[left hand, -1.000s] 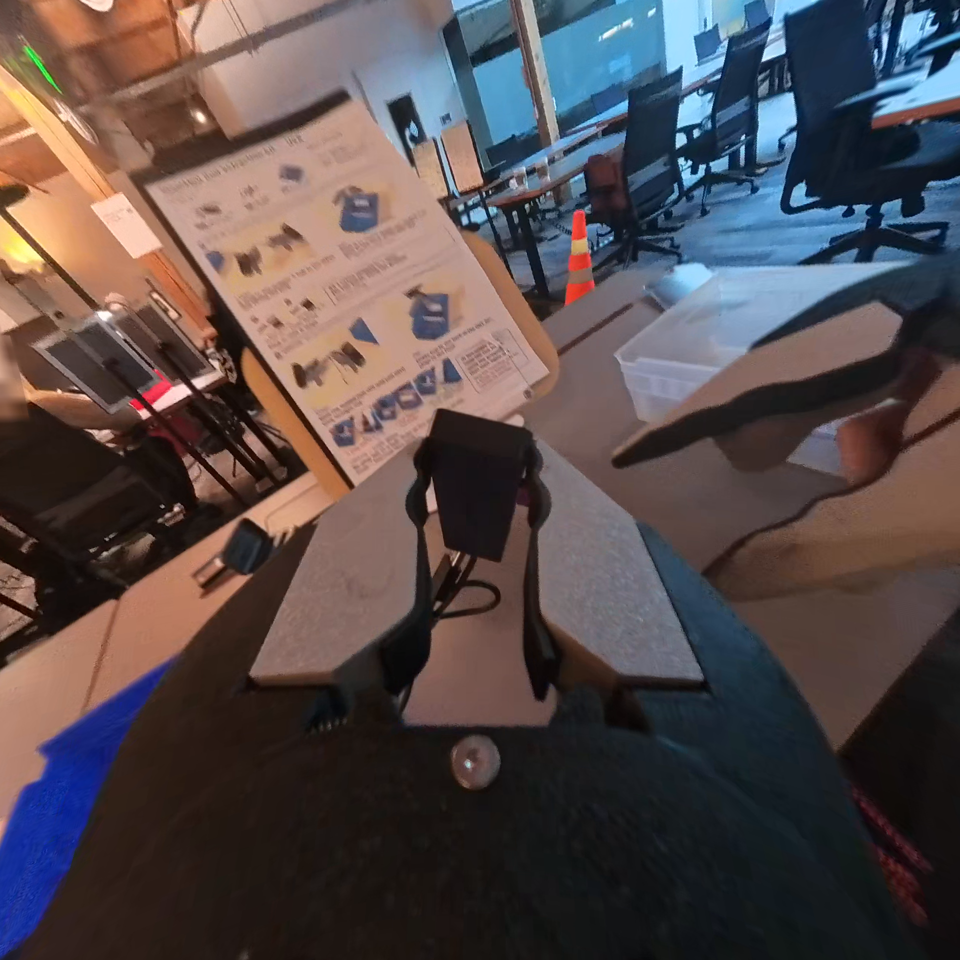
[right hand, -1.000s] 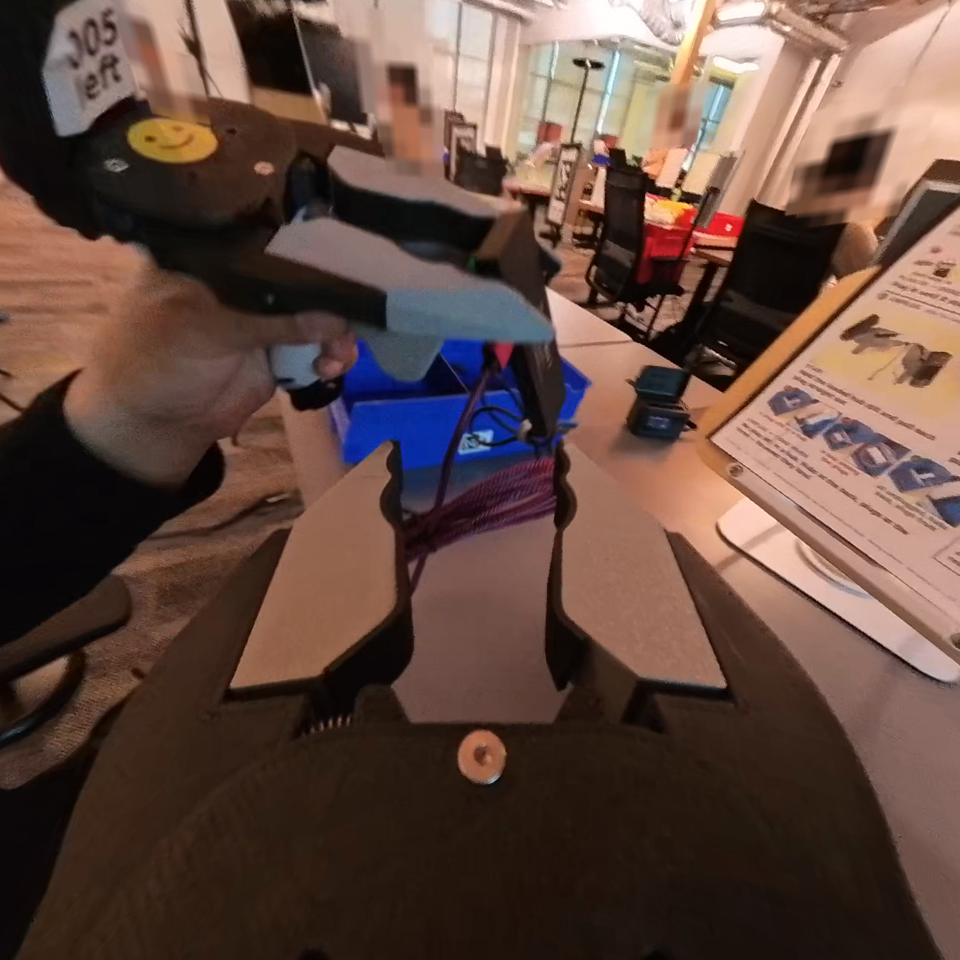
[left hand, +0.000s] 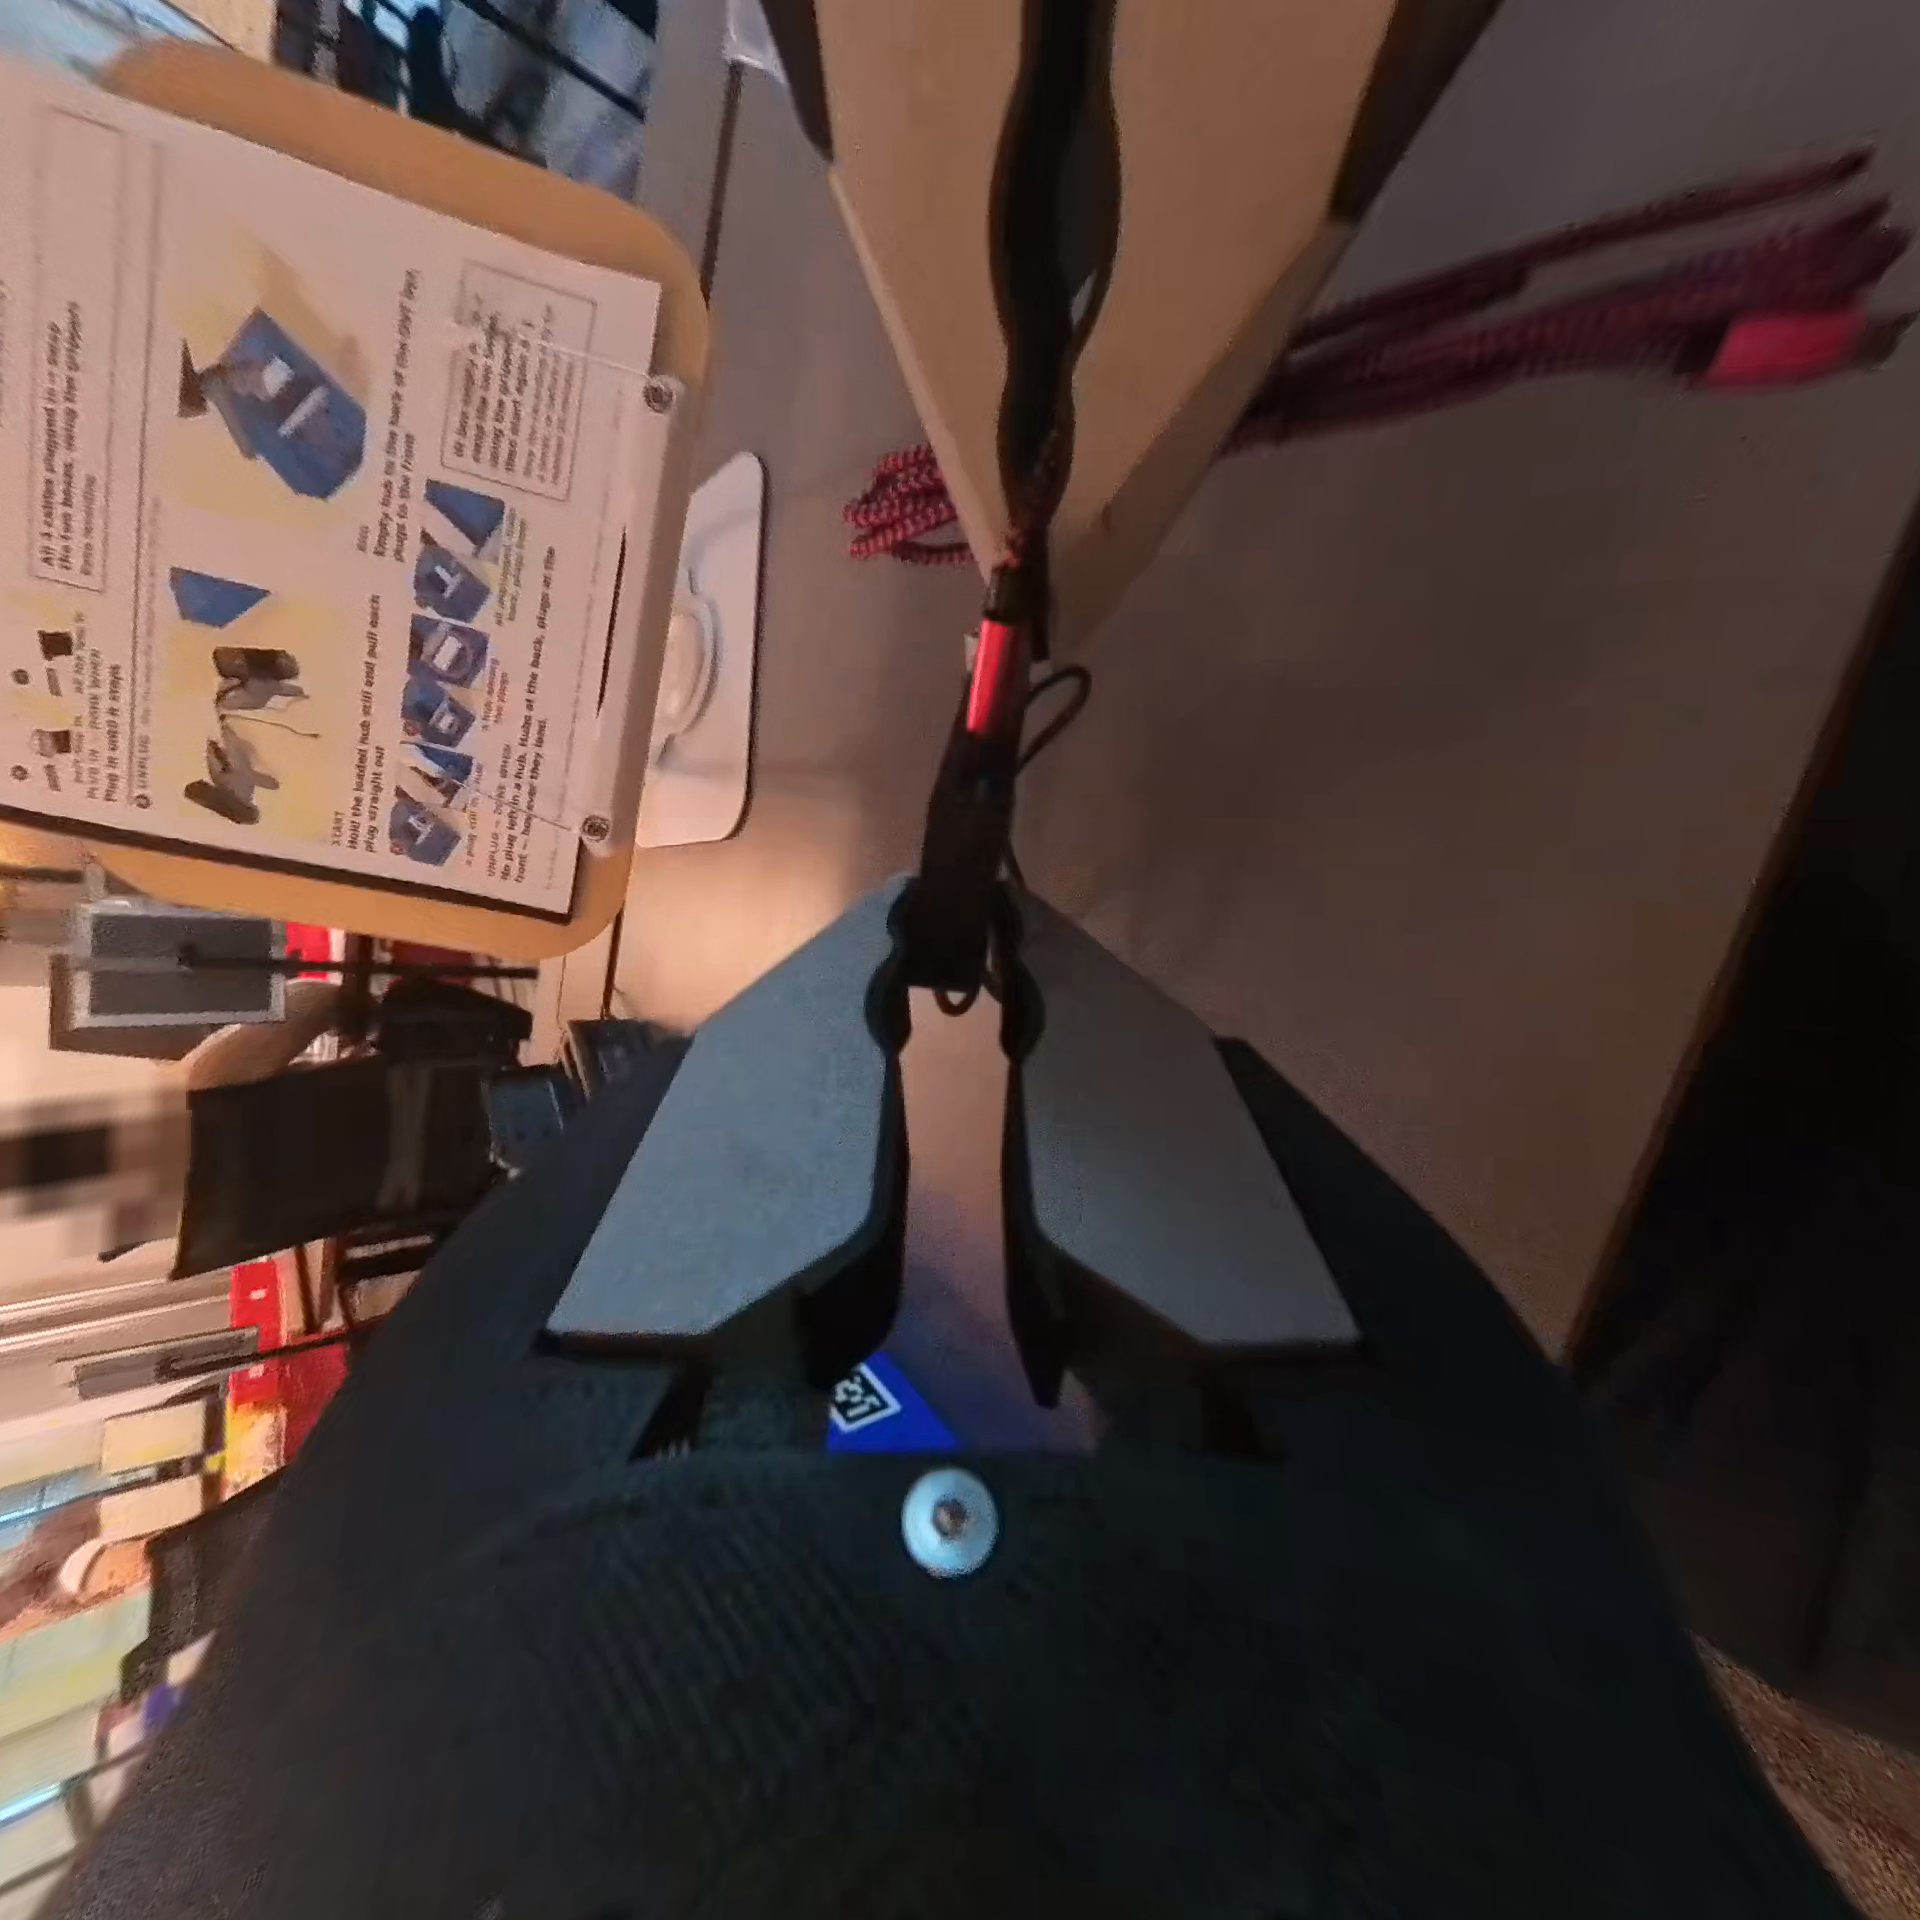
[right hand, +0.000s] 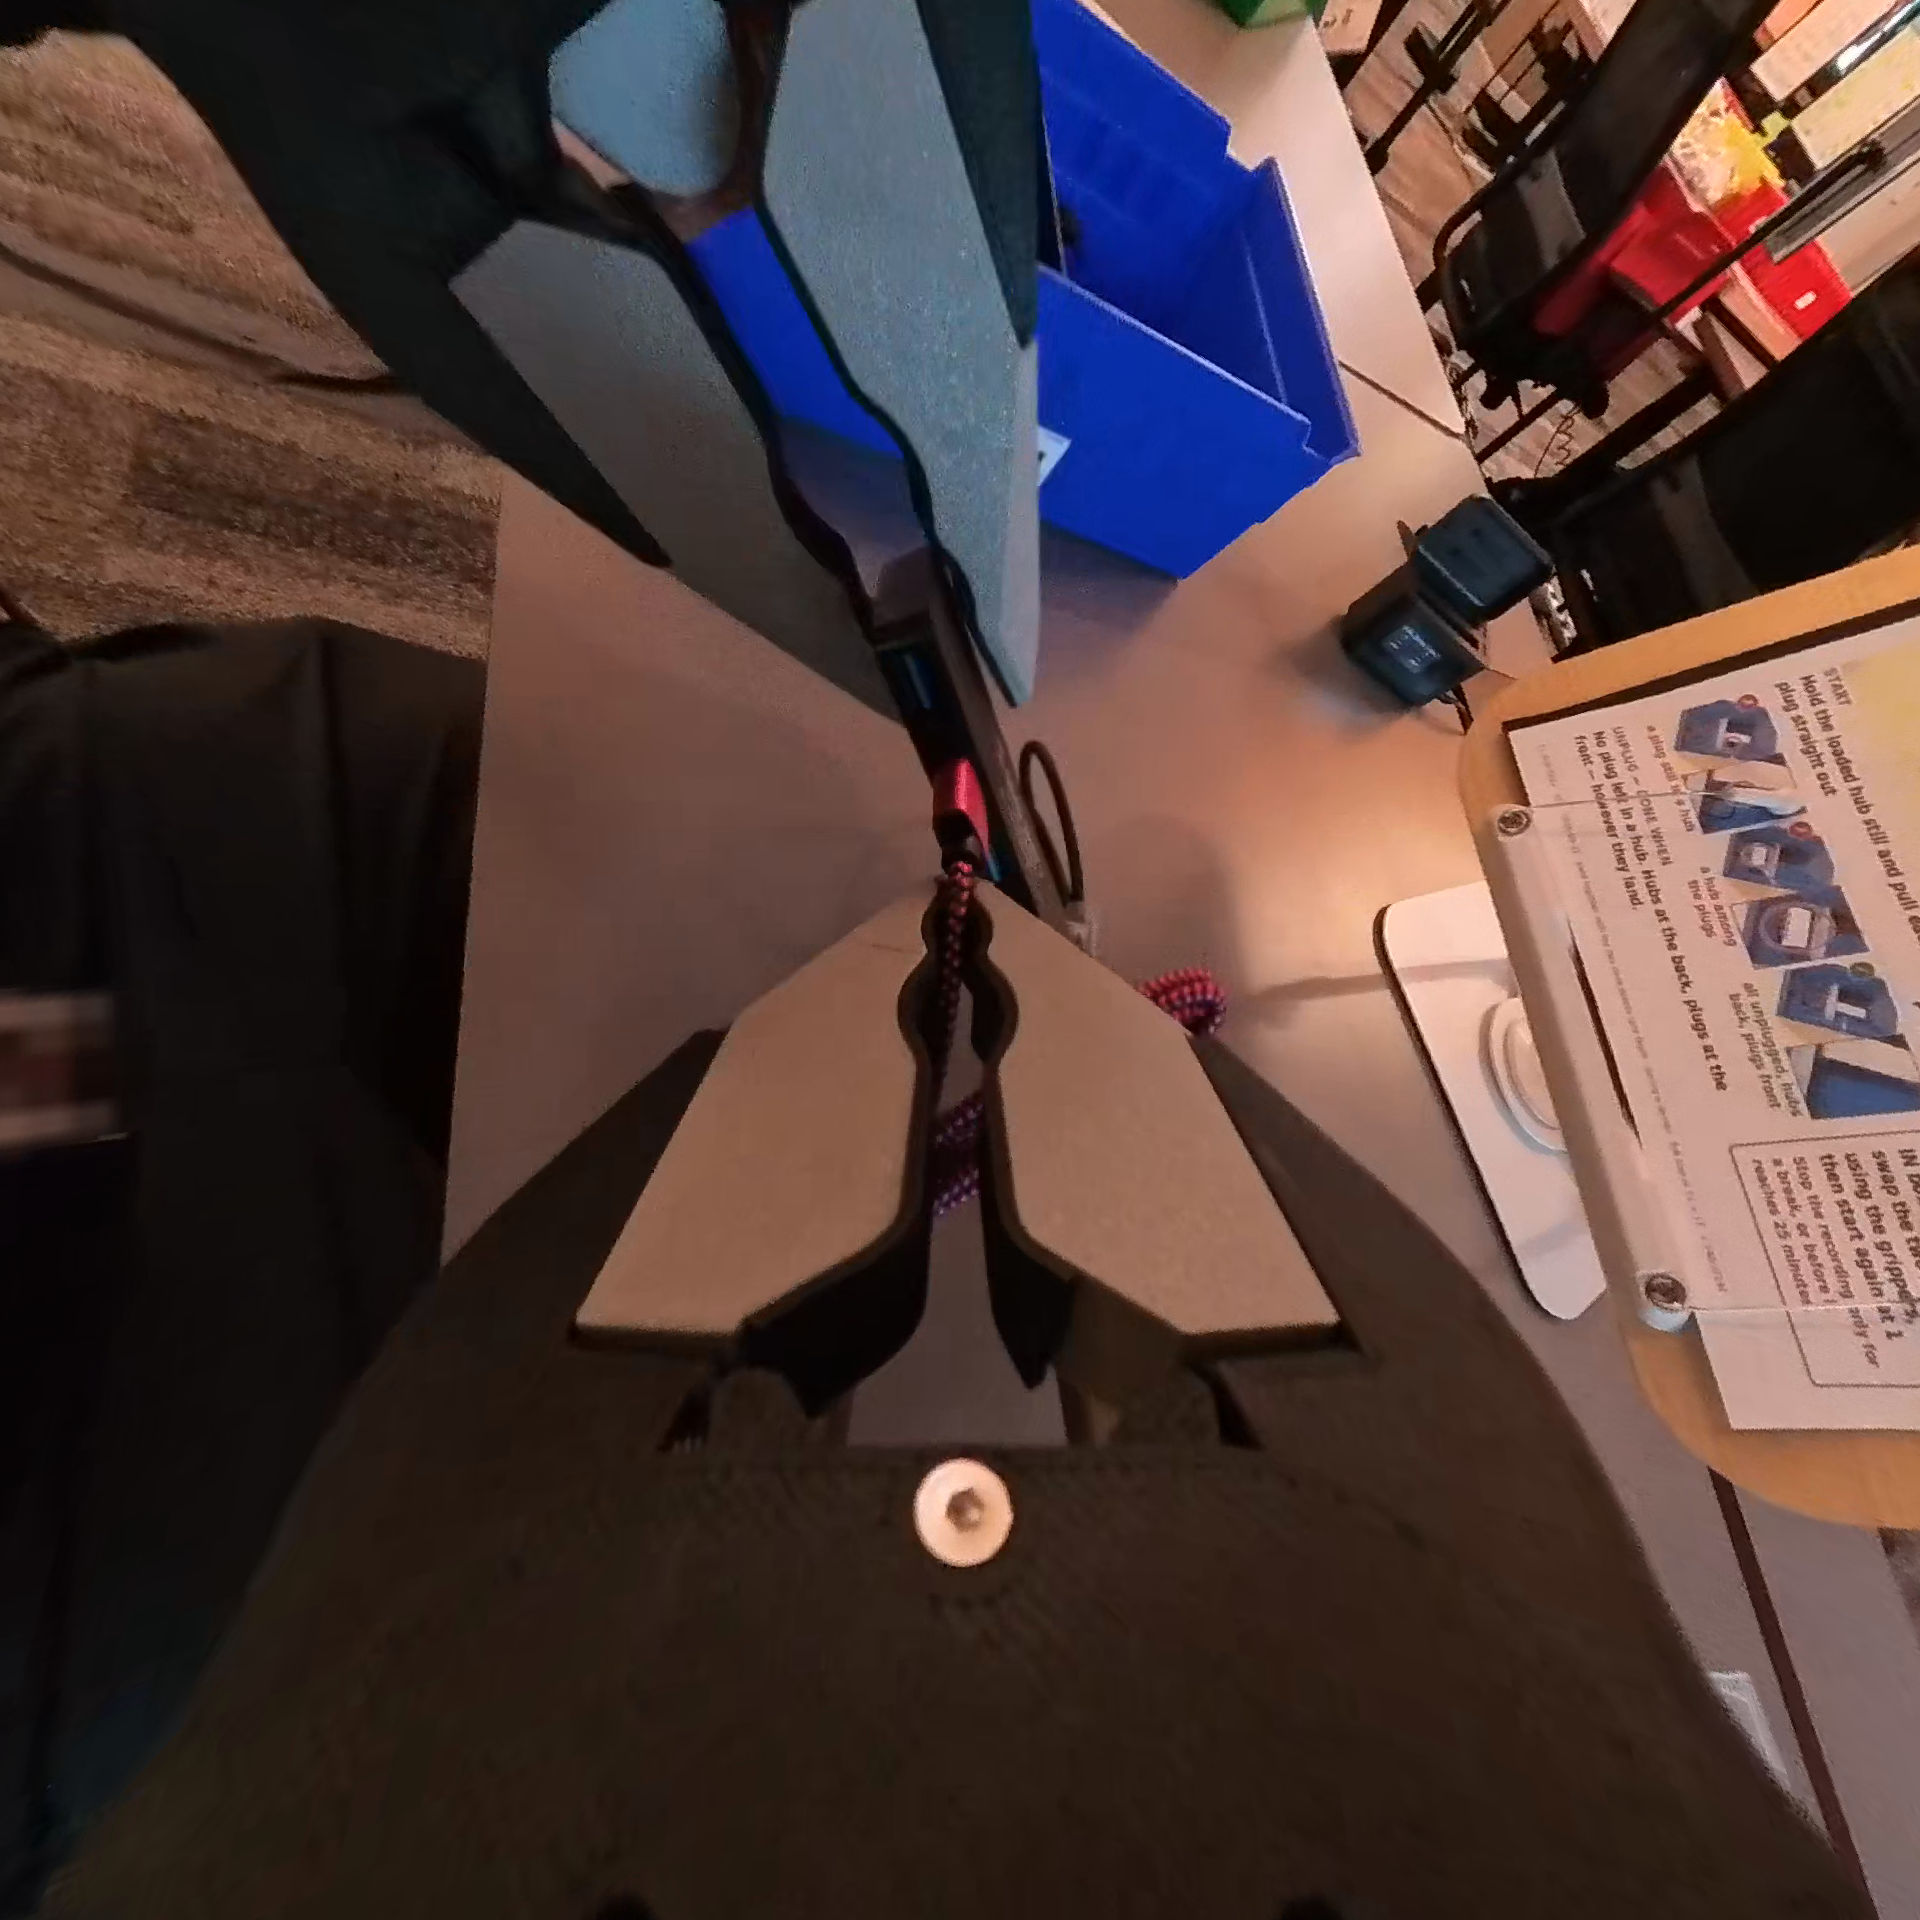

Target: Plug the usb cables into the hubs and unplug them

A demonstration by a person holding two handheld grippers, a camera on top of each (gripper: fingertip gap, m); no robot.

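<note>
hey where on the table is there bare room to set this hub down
Bare tabletop lies left of the held hub, out to the table edge. It is crowded right of it: blue bin, two black hubs, the white stand base and coiled cable.

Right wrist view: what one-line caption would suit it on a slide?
Right gripper pinching a red-and-black braided cable whose red metal plug sits in the slim black hub held by the left gripper.

Right wrist view: blue plastic bin (right hand: 1174, 343) at upper centre on the grey counter (right hand: 665, 831). Small black box-shaped hub (right hand: 1444, 613) right of it. Wooden-framed printed instruction board (right hand: 1714, 1039) at right edge. Coiled red-and-black braided cable (right hand: 1190, 997) at centre, left of the board's base.
</note>
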